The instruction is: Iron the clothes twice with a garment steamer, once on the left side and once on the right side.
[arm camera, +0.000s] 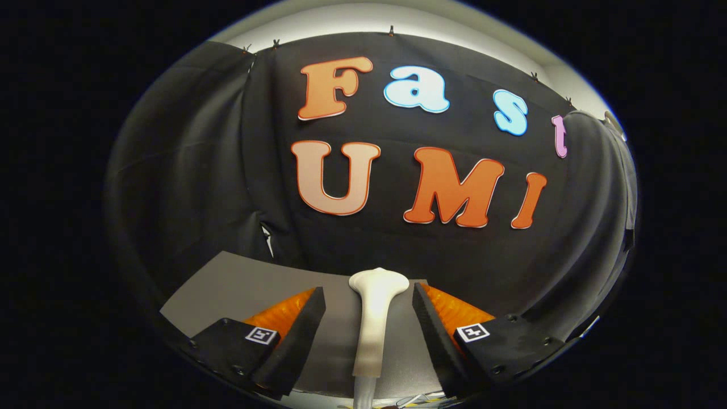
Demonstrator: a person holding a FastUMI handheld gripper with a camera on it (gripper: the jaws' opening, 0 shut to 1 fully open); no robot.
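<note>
One gripper (369, 309), its two fingers spread wide apart, neither touching anything. One square marker tag on each finger base, two in all.

Between the fingers, one white garment steamer (375, 324), standing upright on its handle: broad flat head on top, level with the fingertips, narrow neck below running down out of sight. Clear gaps on both sides of the handle, roughly centred between the fingers, perhaps a little nearer the right one. Hard to tell, through the fisheye bend, whether directly between the pads or slightly ahead of them.

Under and around the steamer, one grey table top (238, 287), bare and flat, reaching ahead to the foot of the wall. At the near end, just beneath the steamer's base, a small tangle of thin wires (420, 401), too small to count or trace.

Beyond the table, one black cloth wall (199, 170), draped in folds and curving round on both sides, pinned along its upper hem by several small clips (391, 29), at least six. Above the cloth, a strip of pale wall (363, 14).
</note>
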